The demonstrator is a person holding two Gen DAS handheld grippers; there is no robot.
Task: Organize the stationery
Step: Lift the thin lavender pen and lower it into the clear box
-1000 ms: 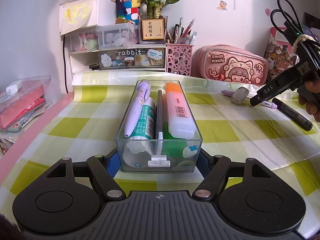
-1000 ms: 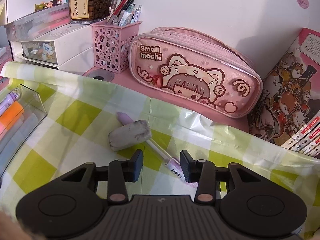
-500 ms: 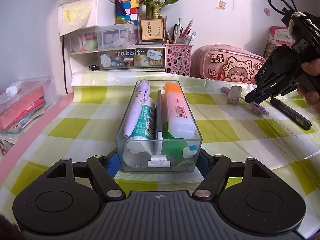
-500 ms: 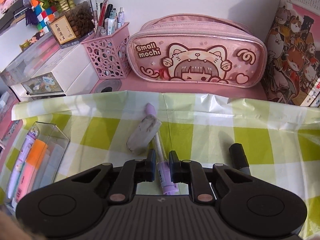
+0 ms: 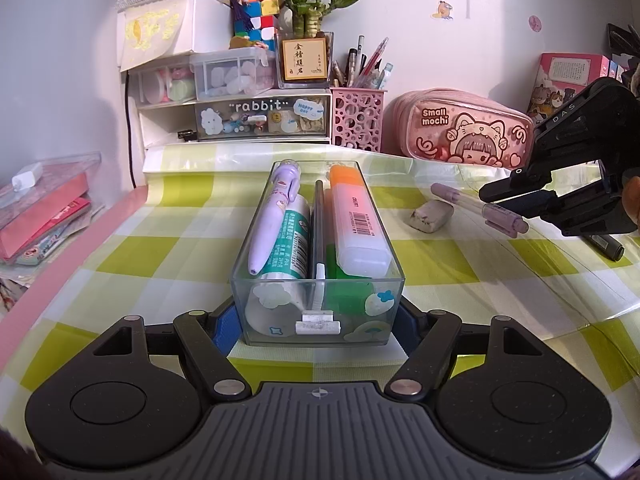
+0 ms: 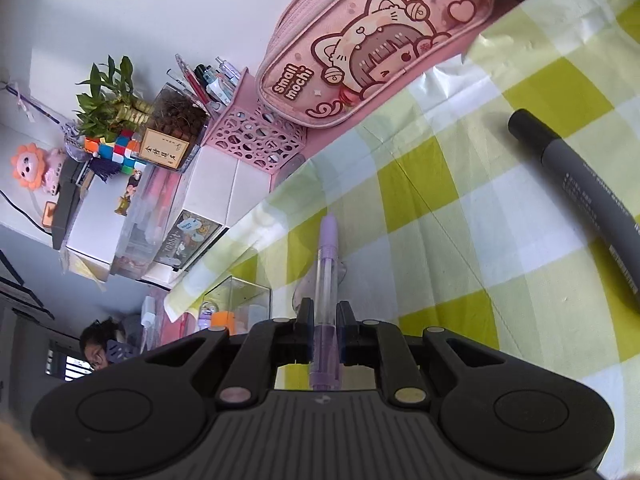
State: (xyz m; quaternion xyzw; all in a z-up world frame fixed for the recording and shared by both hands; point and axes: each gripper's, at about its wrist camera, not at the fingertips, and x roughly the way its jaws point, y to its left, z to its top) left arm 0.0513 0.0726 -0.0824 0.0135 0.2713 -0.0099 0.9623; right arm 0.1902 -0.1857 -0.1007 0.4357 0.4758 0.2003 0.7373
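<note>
Purple pen (image 6: 326, 280): it sits clamped between your right gripper's (image 6: 325, 330) fingers, its capped end pointing forward above the checked tablecloth (image 6: 460, 208).
Right gripper: closed tight on that pen; from the left wrist view it hangs tilted above the cloth.
Clear box (image 5: 318, 264): your left gripper (image 5: 318, 328) grips its near end, one finger on each side wall.
Box contents: a lilac pen (image 5: 272, 216), a green-labelled tube (image 5: 290, 240), a slim dark pen (image 5: 319, 228) and an orange highlighter (image 5: 354, 216), all lying lengthwise.
Loose on the cloth: a grey eraser (image 5: 431, 216) and a dark marker (image 6: 580, 204).
Behind: a pink pencil case (image 5: 460, 130) beside a pink pen cup (image 5: 357, 120).
</note>
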